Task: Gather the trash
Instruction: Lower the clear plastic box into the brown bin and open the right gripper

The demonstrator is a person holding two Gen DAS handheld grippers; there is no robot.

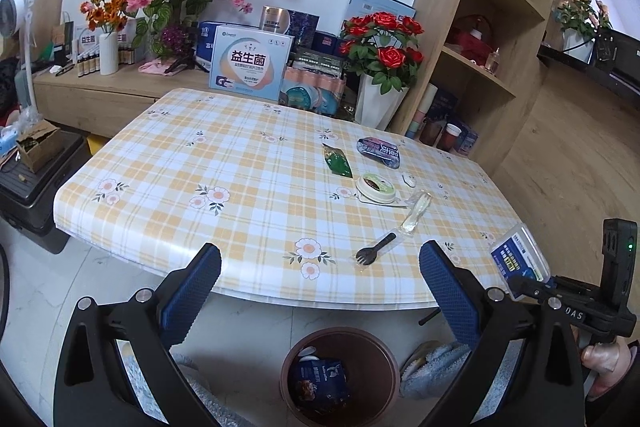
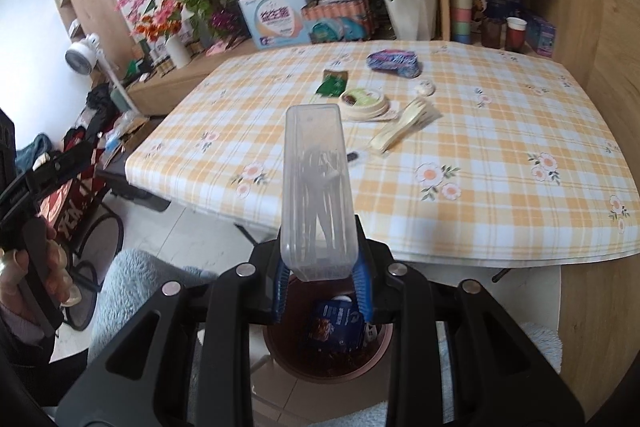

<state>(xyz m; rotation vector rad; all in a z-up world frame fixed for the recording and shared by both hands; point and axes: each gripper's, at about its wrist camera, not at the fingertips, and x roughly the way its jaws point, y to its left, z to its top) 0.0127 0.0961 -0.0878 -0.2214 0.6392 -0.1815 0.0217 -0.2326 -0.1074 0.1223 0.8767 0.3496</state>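
Left gripper (image 1: 320, 291), seen from its own wrist camera: the two blue-padded fingers (image 1: 192, 291) stand wide apart with nothing between them, tilted downward. Right gripper (image 2: 323, 283): jaws drawn in, both blue pads pressing the sides of a clear plastic box (image 2: 316, 195) that projects forward beyond the fingertips. Each black handle is gripped by a bare hand (image 2: 36, 275), fingers curled around it, a sleeve at the wrist.

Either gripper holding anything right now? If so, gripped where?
Right gripper is shut on the clear plastic box, clamped across its near end, above the trash bin. Left gripper is open and holds nothing.
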